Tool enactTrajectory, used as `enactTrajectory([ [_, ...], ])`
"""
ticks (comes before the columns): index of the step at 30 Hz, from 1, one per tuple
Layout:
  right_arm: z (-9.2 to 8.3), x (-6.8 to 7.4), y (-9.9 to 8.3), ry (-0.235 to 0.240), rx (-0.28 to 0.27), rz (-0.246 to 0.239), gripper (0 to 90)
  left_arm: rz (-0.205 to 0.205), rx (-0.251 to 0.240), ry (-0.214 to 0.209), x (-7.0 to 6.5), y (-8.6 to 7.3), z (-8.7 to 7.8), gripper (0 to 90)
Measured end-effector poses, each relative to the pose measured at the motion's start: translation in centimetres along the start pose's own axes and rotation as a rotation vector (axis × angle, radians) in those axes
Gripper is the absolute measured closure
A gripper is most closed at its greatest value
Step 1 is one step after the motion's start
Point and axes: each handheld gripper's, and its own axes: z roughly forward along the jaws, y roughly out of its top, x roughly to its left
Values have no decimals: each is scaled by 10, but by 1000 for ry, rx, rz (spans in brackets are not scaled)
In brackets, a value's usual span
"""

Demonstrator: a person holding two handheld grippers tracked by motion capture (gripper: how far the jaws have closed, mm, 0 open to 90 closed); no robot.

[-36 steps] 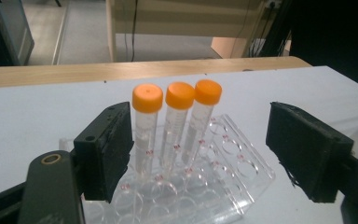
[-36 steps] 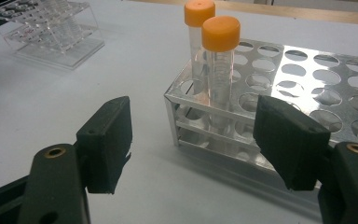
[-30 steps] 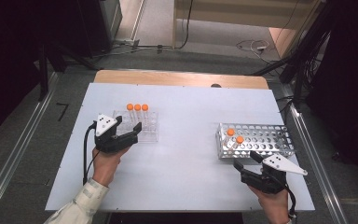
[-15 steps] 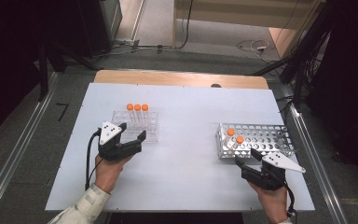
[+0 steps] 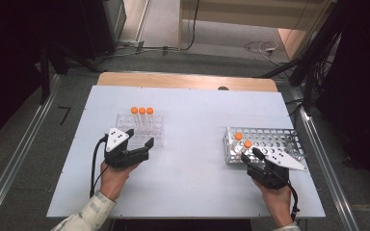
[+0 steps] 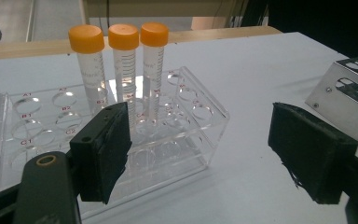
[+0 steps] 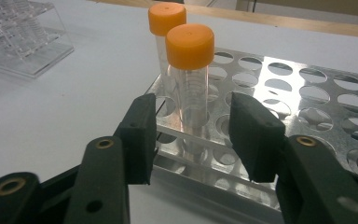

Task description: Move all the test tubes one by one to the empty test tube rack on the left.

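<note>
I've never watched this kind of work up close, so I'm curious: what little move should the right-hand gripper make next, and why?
Probably finish closing on the nearer orange-capped tube in the metal rack. The right gripper has just been closing its jaws; the tube stands upright between them, with gaps still showing on both sides. Once the pads press its wall, it could lift straight up.

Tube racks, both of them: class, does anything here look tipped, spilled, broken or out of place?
Nothing stands out. Three orange-capped tubes stand upright in the clear rack, two more upright in the metal rack. Nothing looks spilled on the white table.
</note>
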Motion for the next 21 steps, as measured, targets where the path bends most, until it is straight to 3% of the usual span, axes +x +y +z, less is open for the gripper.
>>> enactTrajectory([
  [17,19,2,4,-16,1,-39,708,-15,4,-27,-1,-1,1,209],
  [21,18,0,6,-18,-9,-36,713,-21,4,-26,-1,-1,2,209],
])
